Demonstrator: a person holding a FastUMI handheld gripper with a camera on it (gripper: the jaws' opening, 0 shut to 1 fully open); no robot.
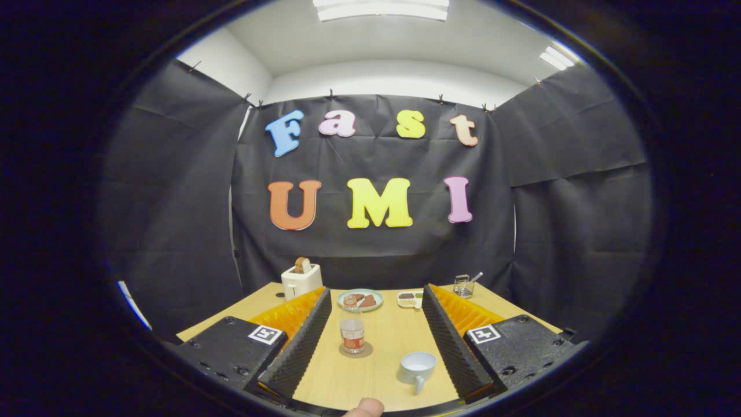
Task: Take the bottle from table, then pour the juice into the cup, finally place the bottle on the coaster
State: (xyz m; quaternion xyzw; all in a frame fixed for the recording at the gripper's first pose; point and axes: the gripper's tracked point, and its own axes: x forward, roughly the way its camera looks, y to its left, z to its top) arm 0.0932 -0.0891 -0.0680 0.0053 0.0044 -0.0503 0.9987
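Note:
A small clear bottle (352,335) with a red label stands upright on a round brown coaster (356,350) on the wooden table (382,336), between my two fingers and nearer the left one. A pale blue cup (417,368) with its handle toward me sits to the right of the bottle, close to the right finger. My gripper (376,295) is open wide, its black ribbed fingers (301,341) standing apart on either side of both objects and touching neither. A fingertip of a person shows just below the table's near edge.
Beyond the fingertips lie a light green plate (360,300) with food and a small white dish (410,299). A white toaster (301,280) with a slice of bread stands at the far left, a wire holder (463,285) with a utensil at the far right.

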